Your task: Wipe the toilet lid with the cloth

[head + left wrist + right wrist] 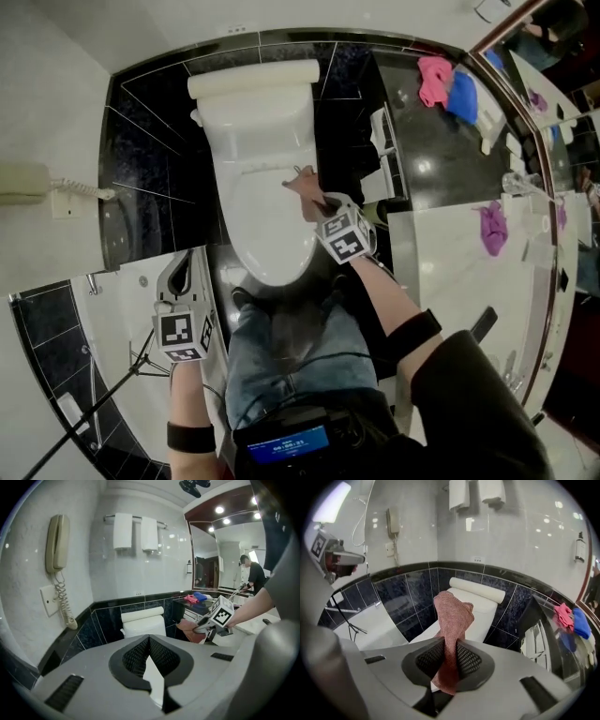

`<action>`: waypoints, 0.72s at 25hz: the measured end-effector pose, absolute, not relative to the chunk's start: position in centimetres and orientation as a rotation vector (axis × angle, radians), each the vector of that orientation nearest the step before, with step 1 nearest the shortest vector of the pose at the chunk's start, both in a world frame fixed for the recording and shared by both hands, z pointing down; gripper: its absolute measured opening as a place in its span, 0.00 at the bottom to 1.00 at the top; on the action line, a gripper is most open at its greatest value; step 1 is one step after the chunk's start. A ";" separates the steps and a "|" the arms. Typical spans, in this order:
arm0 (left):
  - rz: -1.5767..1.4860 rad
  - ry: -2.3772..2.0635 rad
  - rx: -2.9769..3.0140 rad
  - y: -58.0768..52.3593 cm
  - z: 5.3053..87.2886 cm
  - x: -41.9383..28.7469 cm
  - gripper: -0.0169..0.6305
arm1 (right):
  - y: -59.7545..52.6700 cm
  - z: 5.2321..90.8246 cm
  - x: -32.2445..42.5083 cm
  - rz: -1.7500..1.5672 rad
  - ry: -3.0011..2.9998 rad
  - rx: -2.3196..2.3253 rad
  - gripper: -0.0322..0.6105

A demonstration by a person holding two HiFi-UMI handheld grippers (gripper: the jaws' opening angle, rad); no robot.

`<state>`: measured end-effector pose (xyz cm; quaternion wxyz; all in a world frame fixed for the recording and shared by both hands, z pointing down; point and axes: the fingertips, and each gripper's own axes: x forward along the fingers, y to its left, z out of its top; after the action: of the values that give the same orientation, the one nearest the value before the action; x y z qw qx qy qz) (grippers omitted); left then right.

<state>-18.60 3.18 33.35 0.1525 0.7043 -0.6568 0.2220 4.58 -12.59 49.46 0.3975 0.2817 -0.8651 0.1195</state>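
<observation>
The right gripper (448, 662) pinches a coarse-knit reddish cloth (452, 618) by the smooth, glossy white oval lid (265, 220). The left gripper's (149, 660) mesh-textured black pads (135, 659) meet, empty.

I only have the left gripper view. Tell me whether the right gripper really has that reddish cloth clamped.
Observer: Yes. In the right gripper view, the right gripper has its jaws shut on the cloth, which sticks out forward between them.
Operator: Now say where it sits over the toilet.
Observer: In the head view it is at the person's right side of the closed toilet lid, about midway along. I cannot tell whether it touches.
Operator: Report any cloth I'm missing.
Observer: A purple cloth lies on the white counter to the right.
</observation>
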 end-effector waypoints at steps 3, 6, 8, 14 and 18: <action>0.635 -1.860 2.027 1.3 36.9 -17.8 0.03 | -15.3 56.8 3.1 0.216 -2.117 0.659 0.16; 0.641 -1.844 2.066 -0.1 41.6 -17.5 0.03 | -18.2 63.9 1.9 0.150 -2.059 0.609 0.16; 0.632 -1.839 2.074 -1.2 44.3 -17.3 0.03 | -20.2 68.1 1.3 0.130 -2.022 0.593 0.16; 0.664 -1.830 2.080 -2.7 50.3 -16.8 0.03 | -23.7 77.8 0.3 0.151 -1.961 0.551 0.16; 0.665 -1.846 2.031 -2.7 53.2 -16.8 0.03 | -24.8 82.4 1.0 0.216 -1.940 0.545 0.16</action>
<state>-16.81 -2.71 53.21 0.1582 0.7102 -0.6453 0.2327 0.99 -24.85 82.42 0.5291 0.2282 -0.8123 0.0903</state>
